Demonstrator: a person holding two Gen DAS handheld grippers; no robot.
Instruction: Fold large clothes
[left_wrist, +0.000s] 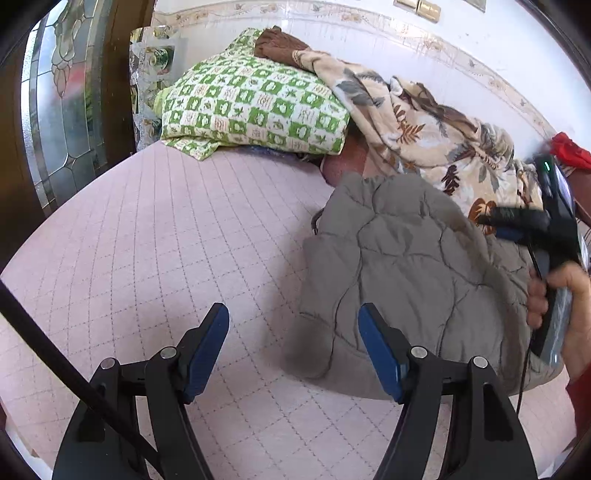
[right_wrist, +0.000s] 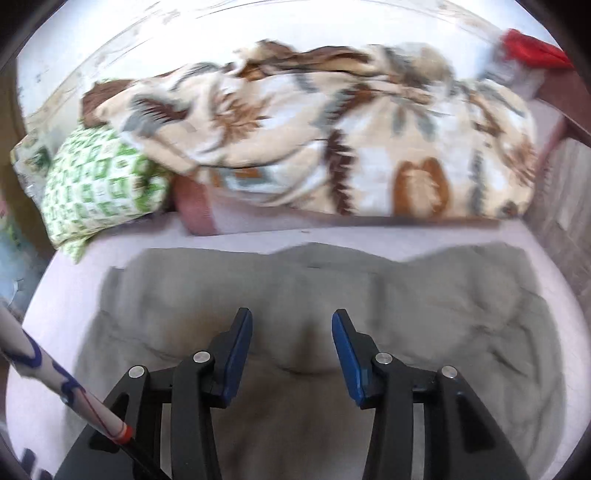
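Left gripper (left_wrist: 293, 347): your fingers are spread, empty, over the pink quilted bedspread (left_wrist: 166, 240).
Right gripper (right_wrist: 291, 354): spread, empty, above the jacket.
Grey quilted jacket (right_wrist: 314, 295): flat on your bed, near the leaf-print blanket (right_wrist: 332, 147).

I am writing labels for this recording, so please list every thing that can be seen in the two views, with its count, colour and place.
quilted jacket: one, grey, lying on the bed at the right
bed cover: one, pale pink, quilted, under everything
pillow: one, green and white check, at the head of the bed
blanket: one, cream with brown and grey leaves, heaped along the wall
red cloth: one, far right end
left gripper: one, black with blue pads, open, above the bed cover
right gripper: one, same colours, open, over the jacket
hand: one, holding the right gripper
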